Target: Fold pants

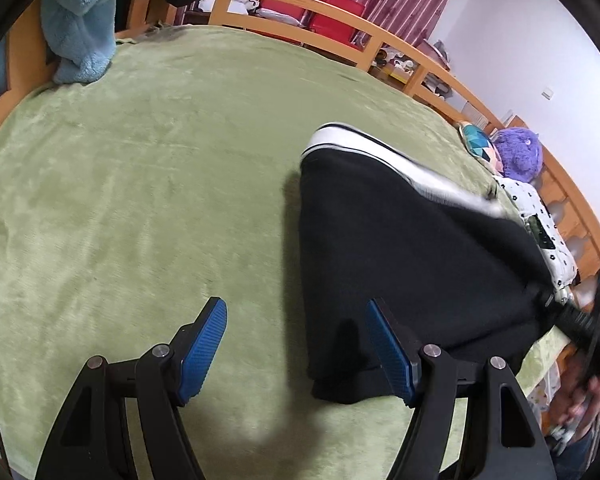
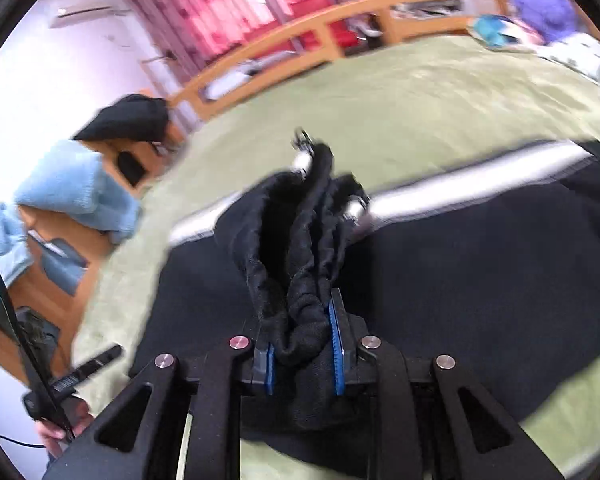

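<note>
1. Your right gripper is clamped on a bunched, gathered edge of the black pants; the blue pads press the fold from both sides, and the cloth stands up between them in a ridge. No earlier view is at hand, so only the grip itself can be told.
2. Two drawstring ends with pale tips dangle from the raised bunch, so the part you hold looks like the waistband.
3. Your left gripper stands wide, with nothing between its blue pads. Its right finger hangs over the near edge of the pants; its left finger is over bare blanket.
4. The pants lie on the green blanket that covers the bed, toward its right side as the left camera sees it. A white stripe with dark edging runs along their far edge.
5. In the left view, your right tool shows blurred at the right border, at the pants' right end.
6. Farther out: a light blue towel hangs on the wooden bed rail at the far left corner, and a purple plush toy sits near a spotted pillow at the right edge.
7. Red curtains hang behind the rail.
</note>
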Tool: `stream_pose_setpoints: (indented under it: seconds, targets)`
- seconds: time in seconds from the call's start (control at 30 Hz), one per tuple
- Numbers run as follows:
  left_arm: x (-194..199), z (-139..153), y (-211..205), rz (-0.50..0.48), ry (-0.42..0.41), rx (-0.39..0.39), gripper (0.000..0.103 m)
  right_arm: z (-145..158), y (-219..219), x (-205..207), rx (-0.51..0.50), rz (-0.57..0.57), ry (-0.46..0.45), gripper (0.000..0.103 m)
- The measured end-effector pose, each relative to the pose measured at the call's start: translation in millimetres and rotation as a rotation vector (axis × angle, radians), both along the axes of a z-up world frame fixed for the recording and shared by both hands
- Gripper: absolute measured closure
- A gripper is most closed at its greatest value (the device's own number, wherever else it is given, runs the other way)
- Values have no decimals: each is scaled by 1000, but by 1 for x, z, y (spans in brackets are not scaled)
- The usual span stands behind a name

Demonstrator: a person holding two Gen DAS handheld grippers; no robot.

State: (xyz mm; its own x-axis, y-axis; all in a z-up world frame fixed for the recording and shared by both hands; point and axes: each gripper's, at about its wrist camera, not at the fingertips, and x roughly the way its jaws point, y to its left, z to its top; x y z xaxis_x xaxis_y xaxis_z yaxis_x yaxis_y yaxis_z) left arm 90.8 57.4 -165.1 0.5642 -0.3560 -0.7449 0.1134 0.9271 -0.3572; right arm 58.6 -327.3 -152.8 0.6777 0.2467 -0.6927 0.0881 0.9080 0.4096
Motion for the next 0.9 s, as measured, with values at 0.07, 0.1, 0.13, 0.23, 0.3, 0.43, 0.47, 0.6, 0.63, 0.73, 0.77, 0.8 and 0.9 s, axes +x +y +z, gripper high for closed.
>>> stream_pose_setpoints:
  seconds: [0.07, 0.1, 0.13, 0.23, 0.3, 0.43, 0.47, 0.6, 0.63, 0.73, 0.77, 0.8, 0.9]
  targets:
    - [2, -3, -2, -6, 14, -18, 33, -23, -8, -9, 1, -13, 65, 81]
    - [3, -5, -4, -11, 22, -20, 33, -39, -9, -10, 0, -14, 100, 79]
    - [4, -6, -7, -17, 27, -15, 33, -56, -7, -8, -6, -4, 129, 75]
    - [4, -3, -14, -34, 26, 20, 33, -54, -1, -9, -56, 40, 83, 67]
    - [3, 2, -14, -37, 7, 14, 33, -33, -1, -11, -84, 38, 34, 58]
    - [11, 3, -11, -21, 15, -13, 33, 4, 2, 6, -149, 76, -82, 43]
    - [15, 4, -11, -22, 20, -21, 33, 9, 4, 20, -178, 98, -90, 43]
    - [30, 4, -15, -28, 15, -19, 33, 9, -10, 75, -167, 118, -72, 43]
    - [35, 1, -18, -41, 23, -22, 33, 1, -14, 96, -162, 118, -35, 44]
    - [50, -15, -28, -70, 77, -26, 33, -23, -21, 131, -149, 135, 69, 71]
    - [55, -23, -32, -77, 107, -15, 35, -31, -21, 139, -175, 129, 92, 86]
    - [58, -29, -35, -87, 131, -8, 35, -33, -19, 143, -199, 134, 89, 86]
    - [64, -50, -39, -112, 201, -43, 47, -16, -25, 143, -192, 123, -13, 91]
